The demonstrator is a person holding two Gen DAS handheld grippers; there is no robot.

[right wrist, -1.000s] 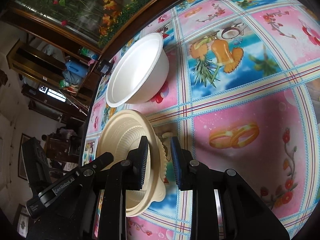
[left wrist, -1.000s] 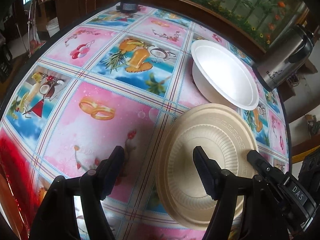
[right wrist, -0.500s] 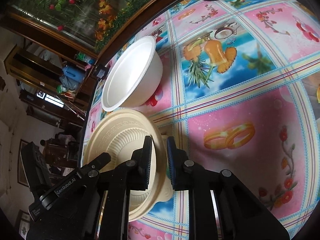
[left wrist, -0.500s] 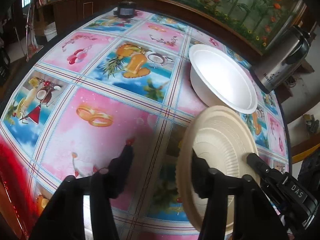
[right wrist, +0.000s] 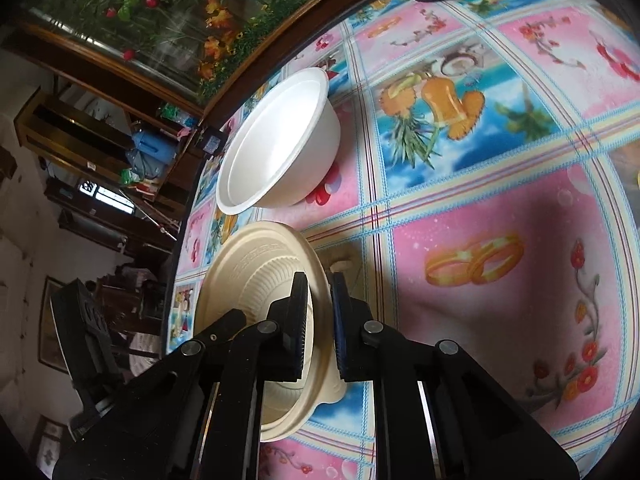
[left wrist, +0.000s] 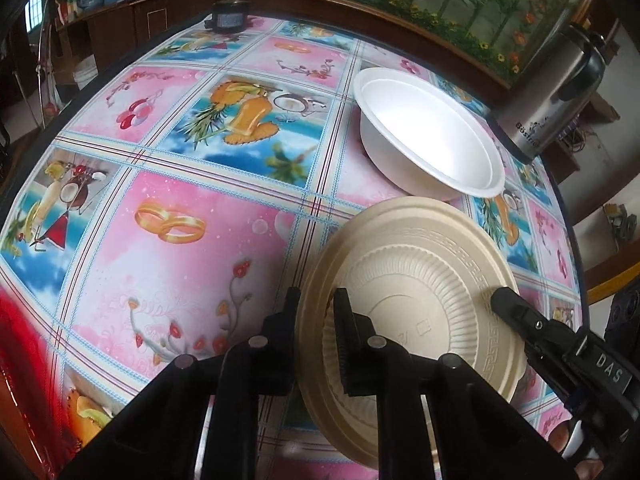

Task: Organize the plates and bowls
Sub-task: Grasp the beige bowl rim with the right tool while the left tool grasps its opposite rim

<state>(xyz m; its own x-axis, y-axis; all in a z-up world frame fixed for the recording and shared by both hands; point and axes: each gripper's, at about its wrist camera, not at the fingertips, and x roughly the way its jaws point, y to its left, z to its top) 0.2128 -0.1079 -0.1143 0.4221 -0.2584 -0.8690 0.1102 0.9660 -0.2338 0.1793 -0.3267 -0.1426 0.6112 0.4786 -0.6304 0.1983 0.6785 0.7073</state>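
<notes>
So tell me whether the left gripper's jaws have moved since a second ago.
Yes. The left gripper has just been closing: its left finger, earlier out over the pink tablecloth, now pinches the beige plate rim.

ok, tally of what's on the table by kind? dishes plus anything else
Beige plates: 1
White bowls: 1
Steel flasks: 1
Small dark devices at the far edge: 1
Total: 4
</notes>
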